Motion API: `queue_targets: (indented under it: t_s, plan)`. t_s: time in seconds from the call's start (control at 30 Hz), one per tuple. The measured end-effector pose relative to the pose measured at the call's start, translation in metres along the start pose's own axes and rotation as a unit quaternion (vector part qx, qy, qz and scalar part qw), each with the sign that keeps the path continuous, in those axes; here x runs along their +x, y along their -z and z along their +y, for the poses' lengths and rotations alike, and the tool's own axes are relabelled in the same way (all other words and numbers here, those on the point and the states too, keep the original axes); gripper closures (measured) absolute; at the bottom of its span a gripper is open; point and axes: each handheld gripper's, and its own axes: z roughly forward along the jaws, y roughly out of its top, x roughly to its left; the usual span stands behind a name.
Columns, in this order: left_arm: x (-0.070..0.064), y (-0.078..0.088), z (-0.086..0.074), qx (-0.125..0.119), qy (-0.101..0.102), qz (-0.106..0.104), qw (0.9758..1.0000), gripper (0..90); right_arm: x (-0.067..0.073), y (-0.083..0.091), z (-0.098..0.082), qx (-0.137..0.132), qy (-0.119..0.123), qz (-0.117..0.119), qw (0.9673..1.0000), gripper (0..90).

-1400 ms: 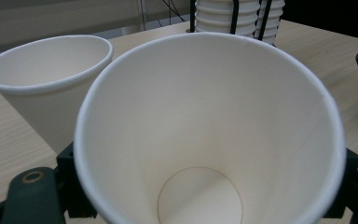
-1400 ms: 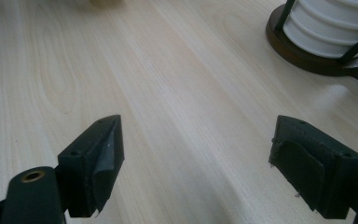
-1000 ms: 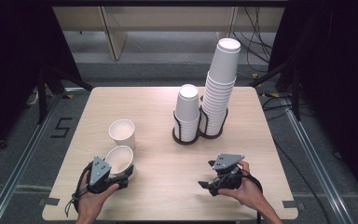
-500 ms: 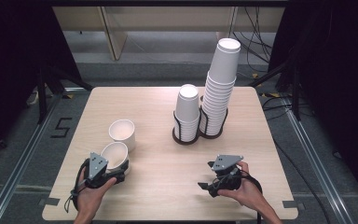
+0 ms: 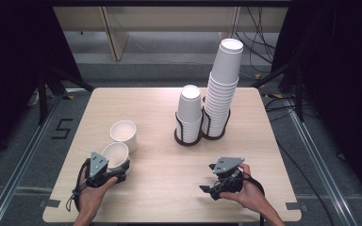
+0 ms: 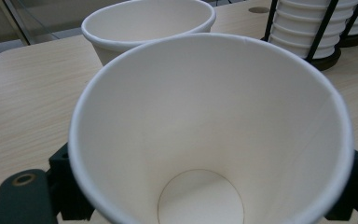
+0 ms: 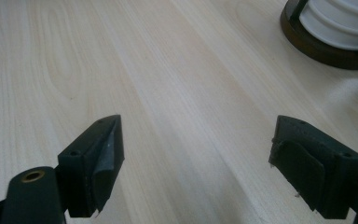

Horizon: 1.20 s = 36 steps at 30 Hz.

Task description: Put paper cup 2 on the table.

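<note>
Meanwhile, left hand-held gripper [image 5: 115, 165] jaws have just been opening around near cup [image 5: 116, 155].

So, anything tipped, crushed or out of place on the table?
Nothing damaged. The near cup leans toward the camera between the left gripper jaws, which have just been opening. The other cup and both stacks stand upright.

A digit "5" [image 5: 62, 128] marked on the grey floor left of the table.
</note>
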Motion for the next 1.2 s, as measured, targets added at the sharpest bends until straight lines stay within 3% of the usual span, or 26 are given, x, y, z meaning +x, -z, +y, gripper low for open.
queue_targets:
  t_s: [0.4,0.73,0.77,1.03,1.2]
  plan:
    - [0.004,0.001,-0.009,-0.002,0.013,0.006,0.9999,13.1,0.003,-0.001,0.0,0.007,-0.006,0.006,0.9999,18.0]
    - [0.0,0.005,-0.009,0.017,0.0,0.001,0.9999,13.3,0.004,-0.001,-0.001,0.006,-0.005,0.008,0.9999,17.8]
    - [-0.001,0.004,-0.01,0.017,-0.003,0.001,0.9998,13.2,0.002,-0.001,-0.001,0.004,0.004,0.009,0.9999,17.8]
    - [-0.001,0.003,-0.011,0.029,0.001,-0.001,0.9996,14.1,0.005,-0.001,-0.002,0.011,-0.005,0.008,0.9999,17.8]
    - [-0.004,0.005,-0.011,0.037,-0.001,0.006,0.9993,14.2,0.004,-0.001,-0.002,0.009,0.008,0.006,0.9999,17.8]
